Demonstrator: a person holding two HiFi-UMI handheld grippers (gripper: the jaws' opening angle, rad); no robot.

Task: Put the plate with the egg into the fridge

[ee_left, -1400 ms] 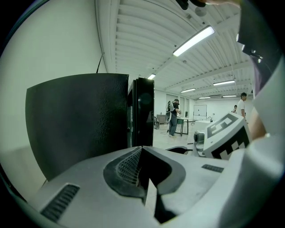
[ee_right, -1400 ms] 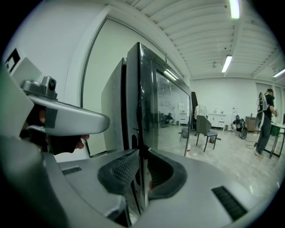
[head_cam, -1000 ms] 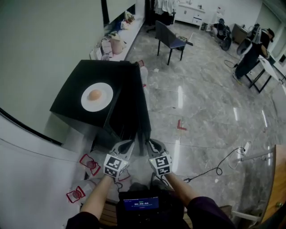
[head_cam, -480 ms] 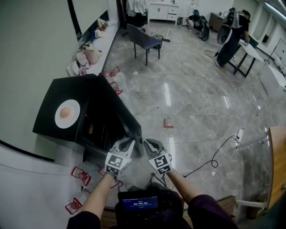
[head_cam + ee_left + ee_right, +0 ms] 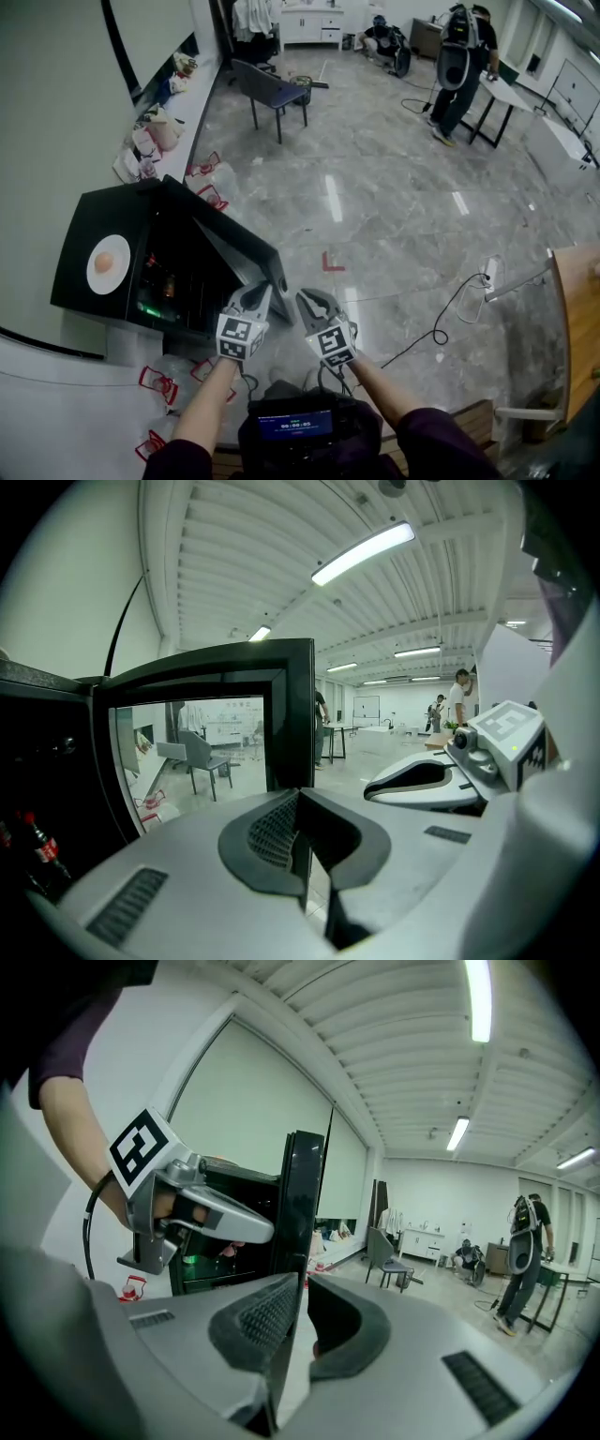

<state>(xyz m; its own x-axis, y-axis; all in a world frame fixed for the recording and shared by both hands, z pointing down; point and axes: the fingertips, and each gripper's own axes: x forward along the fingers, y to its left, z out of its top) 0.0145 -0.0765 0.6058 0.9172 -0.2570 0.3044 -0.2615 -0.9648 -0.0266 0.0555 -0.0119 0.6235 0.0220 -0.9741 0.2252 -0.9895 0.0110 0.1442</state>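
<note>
A black mini fridge stands at the left of the head view. On its top sits a white plate with a brown egg. The fridge door hangs wide open, and shelves and a green light show inside. My right gripper is at the door's free edge. In the right gripper view that dark edge runs down between the jaws, which are closed on it. My left gripper is just left of it, shut and empty, facing the door's panel.
Bottles stand inside the fridge. Red wire holders lie on the floor by the fridge. A cable trails at the right, beside a wooden tabletop. A chair and a person are farther back.
The fridge door has swung wider open with my right gripper on its edge, so the inside now shows. Both grippers stayed together at the door's edge.
</note>
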